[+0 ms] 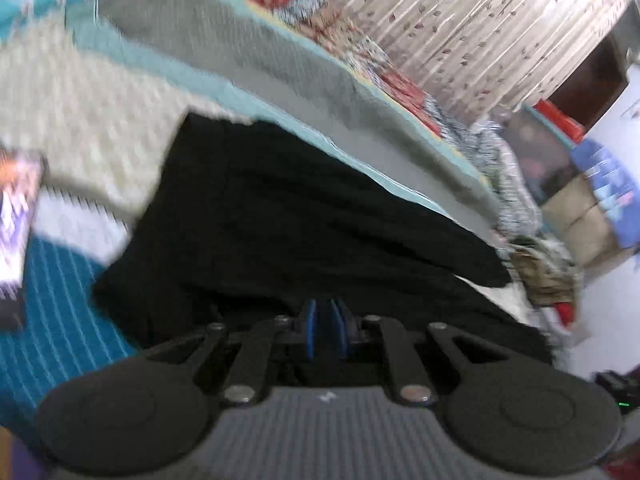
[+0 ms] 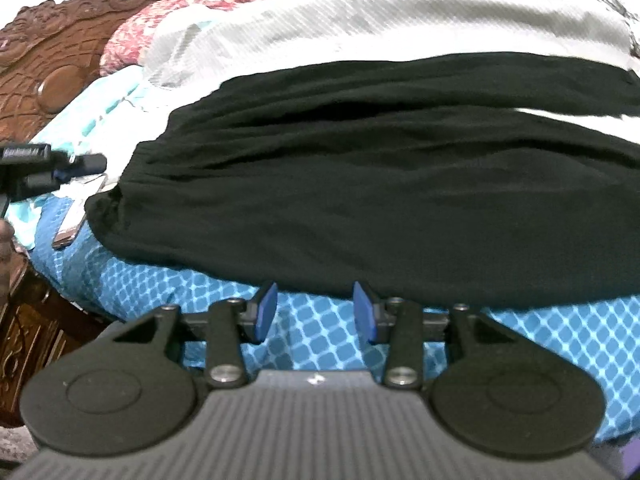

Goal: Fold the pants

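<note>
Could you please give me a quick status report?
Left gripper nearly shut at the black fabric pants, grip unclear. Right gripper open, short of them. Silver phone lies beside waistband.

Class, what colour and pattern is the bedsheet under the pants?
Blue with a light diamond lattice; the sheet shows best in the right wrist view.

Left wrist view: from behind the left gripper (image 1: 325, 330), low and very near over the black fabric pants (image 1: 280, 216), tilted, facing along the bed toward the leaf-patterned curtain (image 1: 480, 20). Right wrist view: from behind the right gripper (image 2: 316, 312) at the bed's edge, near above the blue diamond-patterned bedsheet (image 2: 540, 340), facing across the bed. Shared: pants (image 2: 360, 184), white textured blanket (image 1: 80, 120) (image 2: 400, 16)
</note>
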Tool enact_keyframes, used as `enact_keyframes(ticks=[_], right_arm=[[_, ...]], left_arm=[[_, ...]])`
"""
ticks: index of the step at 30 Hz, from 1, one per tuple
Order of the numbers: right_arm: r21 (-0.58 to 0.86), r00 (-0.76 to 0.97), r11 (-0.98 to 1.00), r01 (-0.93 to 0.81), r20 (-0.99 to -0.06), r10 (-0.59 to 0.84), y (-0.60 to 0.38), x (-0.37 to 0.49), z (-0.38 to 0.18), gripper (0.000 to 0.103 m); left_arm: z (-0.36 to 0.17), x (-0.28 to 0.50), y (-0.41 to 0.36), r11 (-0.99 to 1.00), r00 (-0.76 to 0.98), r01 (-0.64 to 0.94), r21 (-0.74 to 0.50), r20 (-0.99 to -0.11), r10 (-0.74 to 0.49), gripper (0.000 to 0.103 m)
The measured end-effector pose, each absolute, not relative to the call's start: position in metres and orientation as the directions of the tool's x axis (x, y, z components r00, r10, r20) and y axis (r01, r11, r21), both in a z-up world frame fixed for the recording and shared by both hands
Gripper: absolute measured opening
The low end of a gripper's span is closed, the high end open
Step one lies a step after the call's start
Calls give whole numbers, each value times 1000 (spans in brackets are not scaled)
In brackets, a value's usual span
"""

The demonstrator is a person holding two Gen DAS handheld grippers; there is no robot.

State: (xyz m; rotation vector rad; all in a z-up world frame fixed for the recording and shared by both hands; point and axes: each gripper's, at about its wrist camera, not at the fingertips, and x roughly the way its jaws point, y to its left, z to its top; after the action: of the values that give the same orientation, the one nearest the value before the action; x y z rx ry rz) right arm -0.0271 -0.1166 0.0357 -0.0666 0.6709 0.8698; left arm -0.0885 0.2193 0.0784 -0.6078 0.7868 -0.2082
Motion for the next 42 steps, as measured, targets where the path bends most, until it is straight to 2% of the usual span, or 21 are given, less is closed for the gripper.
enact_keyframes(ticks=[2, 4, 8, 9, 11, 14, 16, 19, 23, 26, 27, 28, 29, 33, 38, 42], right_arm=[[214, 442, 646, -733, -572, 691, -110, -28, 34, 45], [215, 430, 639, -739, -580, 692, -104, -29, 32, 45], [194, 432, 635, -747, -585, 687, -103, -36, 31, 45], [185, 443, 642, -744, -583, 681, -105, -37, 32, 45], [185, 458, 657, -730, -581, 673, -111, -36, 33, 45], [214, 466, 681, -700, -586, 663, -118, -31, 31, 45], [227, 465, 689, -689, -590, 660, -119, -30, 30, 45], [213, 471, 683, -698, -583, 663, -118, -33, 32, 45], [226, 451, 675, -702, -593, 667, -114, -30, 29, 45], [225, 440, 666, -712, -596, 672, -113, -32, 28, 45], [221, 440, 663, -715, -595, 673, -112, -33, 29, 45], [216, 442, 662, -718, -593, 673, -112, -33, 30, 45], [211, 446, 662, -719, -590, 673, -113, -34, 31, 45], [207, 461, 671, -712, -583, 669, -118, -34, 32, 45], [233, 414, 630, -741, -580, 701, -105, -29, 36, 45], [229, 326, 514, -827, -550, 769, -59, -32, 52, 47]], left_arm=[[68, -83, 219, 808, 683, -71, -585, -619, -388, 11], [51, -67, 219, 787, 649, -114, -606, -646, -403, 30], [32, -41, 223, 701, 642, -167, -693, -616, -457, 43], [30, -37, 224, 680, 651, -171, -713, -600, -466, 53], [24, -26, 226, 644, 657, -182, -743, -579, -483, 55], [9, -17, 228, 667, 624, -267, -695, -652, -430, 47], [9, -27, 233, 638, 640, -255, -727, -621, -452, 49], [22, -47, 240, 664, 673, -240, -709, -614, -412, 50], [27, -56, 252, 691, 676, -295, -660, -655, -337, 54], [21, -46, 254, 677, 662, -315, -666, -665, -346, 50], [21, -41, 251, 677, 658, -312, -666, -666, -351, 40], [21, -39, 247, 680, 653, -312, -663, -670, -353, 16], [21, -36, 244, 676, 647, -308, -670, -668, -367, 6], [33, -48, 240, 680, 682, -282, -677, -640, -354, 6], [33, -82, 264, 561, 766, -237, -794, -507, -395, 6], [24, -74, 263, 560, 742, -274, -782, -542, -394, 6]])
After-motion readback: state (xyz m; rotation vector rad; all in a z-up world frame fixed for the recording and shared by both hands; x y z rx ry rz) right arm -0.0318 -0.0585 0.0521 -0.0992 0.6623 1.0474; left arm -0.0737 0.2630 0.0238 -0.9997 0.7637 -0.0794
